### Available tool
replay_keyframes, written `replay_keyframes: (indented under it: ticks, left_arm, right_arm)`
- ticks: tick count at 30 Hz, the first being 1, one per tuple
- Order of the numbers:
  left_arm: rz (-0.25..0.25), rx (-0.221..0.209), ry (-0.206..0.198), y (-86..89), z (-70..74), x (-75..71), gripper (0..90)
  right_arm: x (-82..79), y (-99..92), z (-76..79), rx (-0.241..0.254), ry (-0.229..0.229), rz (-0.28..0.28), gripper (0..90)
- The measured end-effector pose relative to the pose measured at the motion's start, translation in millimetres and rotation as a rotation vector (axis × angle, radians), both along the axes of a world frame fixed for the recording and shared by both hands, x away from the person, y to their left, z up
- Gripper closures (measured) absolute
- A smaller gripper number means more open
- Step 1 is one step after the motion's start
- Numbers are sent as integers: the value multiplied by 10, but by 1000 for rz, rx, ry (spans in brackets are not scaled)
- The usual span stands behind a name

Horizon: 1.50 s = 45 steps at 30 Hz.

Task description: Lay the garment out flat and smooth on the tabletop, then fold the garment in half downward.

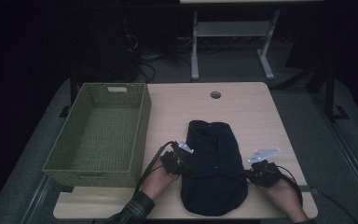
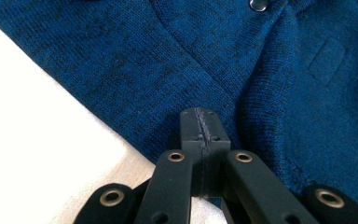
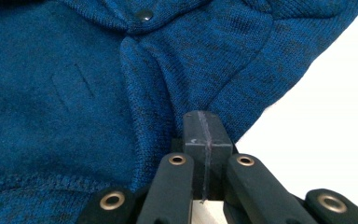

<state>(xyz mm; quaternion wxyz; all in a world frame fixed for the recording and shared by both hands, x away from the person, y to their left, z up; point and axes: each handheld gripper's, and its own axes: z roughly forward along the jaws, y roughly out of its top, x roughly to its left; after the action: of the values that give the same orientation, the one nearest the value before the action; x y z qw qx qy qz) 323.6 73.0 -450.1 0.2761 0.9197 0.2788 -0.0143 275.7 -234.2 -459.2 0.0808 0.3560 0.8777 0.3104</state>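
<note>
Room: dim, dark floor; a pale metal frame stands in the upper middle of the high view, cables on the floor at upper left of it.
Worktop (image 1: 251,116): light wood, with a round cable hole (image 1: 216,94) near its far edge.
Garment (image 1: 214,168): a dark blue knit piece with a metal snap (image 2: 259,4), lying flat in the lower middle of the high view, its near part just inside the worktop's near edge.
Left tool (image 1: 186,168): jaws pressed together at the garment's left edge; in the left gripper view the tips rest on the knit close to its border. Whether cloth is pinched between them I cannot tell.
Right tool (image 1: 248,175): jaws likewise pressed together, at the garment's right edge, beside a fold in the right gripper view.
Why so held: one tool on each side at the same height suggests a symmetric hold, likely for folding or lifting.
Basket (image 1: 142,126): green woven, at left, just beside the garment, probably its destination.
</note>
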Motion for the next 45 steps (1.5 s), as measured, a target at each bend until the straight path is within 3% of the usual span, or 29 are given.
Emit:
replay_keyframes:
  ticks: [3, 7, 8, 13, 16, 25, 28, 36, 45]
  left_arm:
    - [-3, 1, 2, 4, 2, 4, 900]
    - [0, -30, 17, 6, 24, 35, 890]
    - [0, -32, 12, 14, 33, 61, 853]
    - [23, -43, -14, 53, 112, 139, 784]
    - [54, -38, -38, 69, 171, 234, 717]
    - [81, 0, -82, 89, 230, 472, 543]
    - [92, -9, -99, 101, 256, 578, 509]
    - [102, -25, -128, 62, 297, 783, 492]
    - [140, -9, -151, 32, 356, 1043, 489]
  right_arm:
    - [1, 2, 6, 0, 1, 2, 900]
    - [9, -23, 73, 27, -18, 0, 886]
    - [37, -46, 128, 46, -33, -13, 837]
    - [114, -60, 196, 72, -53, -27, 800]
    - [236, -77, 255, 87, -76, -36, 753]
    - [608, -46, 327, 111, -88, -54, 670]
    - [731, -25, 340, 118, -71, -58, 651]
    - [985, 0, 391, 119, -67, -61, 644]
    - [1212, 3, 433, 115, -65, -65, 639]
